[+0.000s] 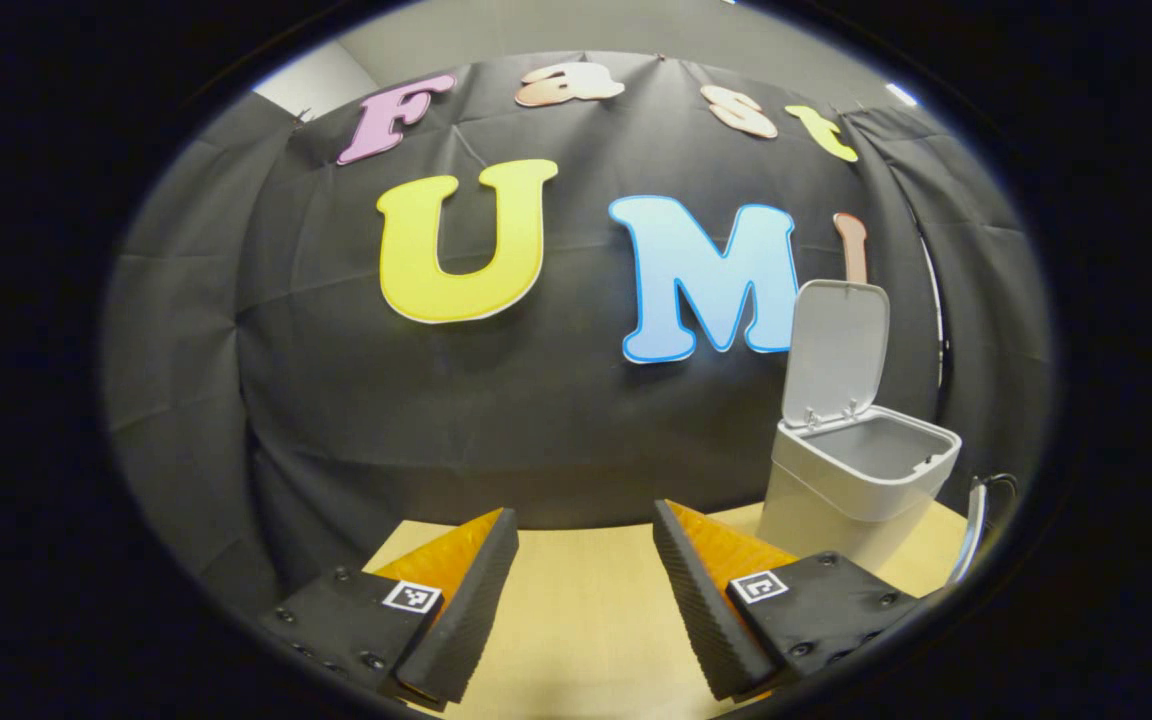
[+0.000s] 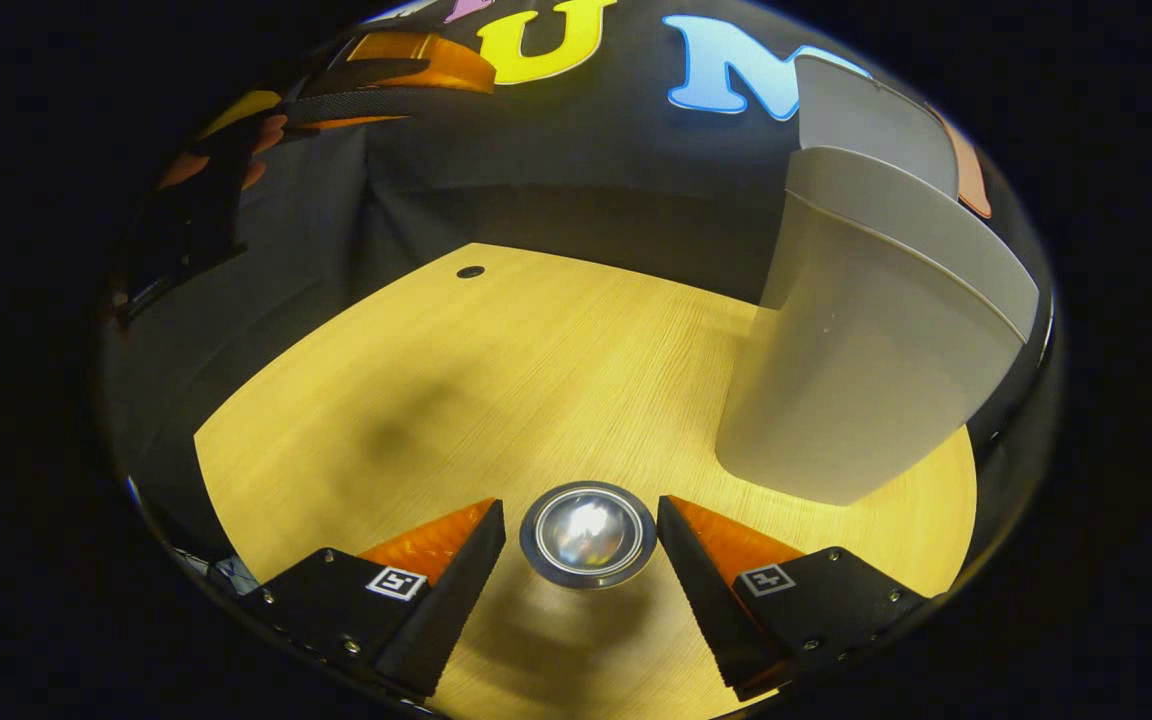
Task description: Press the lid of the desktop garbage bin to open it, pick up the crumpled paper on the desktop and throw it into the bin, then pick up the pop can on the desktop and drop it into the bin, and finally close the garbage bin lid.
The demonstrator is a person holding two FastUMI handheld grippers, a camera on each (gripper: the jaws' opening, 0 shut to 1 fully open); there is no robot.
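Observation:
The white desktop bin [image 1: 851, 490] stands on the wooden table [image 1: 586, 620] at the right, its lid [image 1: 836, 345] raised upright and the inside visible. My left gripper [image 1: 586, 525] hovers open above the table with nothing between its fingers, left of the bin. In the right gripper view the pop can [image 2: 588, 535] shows its round shiny end between the fingers of my right gripper [image 2: 581, 508], which is open, with a small gap on each side. The bin [image 2: 856, 380] rises close by on the right. Held by a hand, the left gripper [image 2: 386, 75] hangs at the upper left.
The black cloth wall closes off the table's far side. A small dark hole [image 2: 470, 271] sits in the table [image 2: 496, 370] near its back edge. A thin cable [image 1: 971, 525] runs down beside the bin at the table's right edge.

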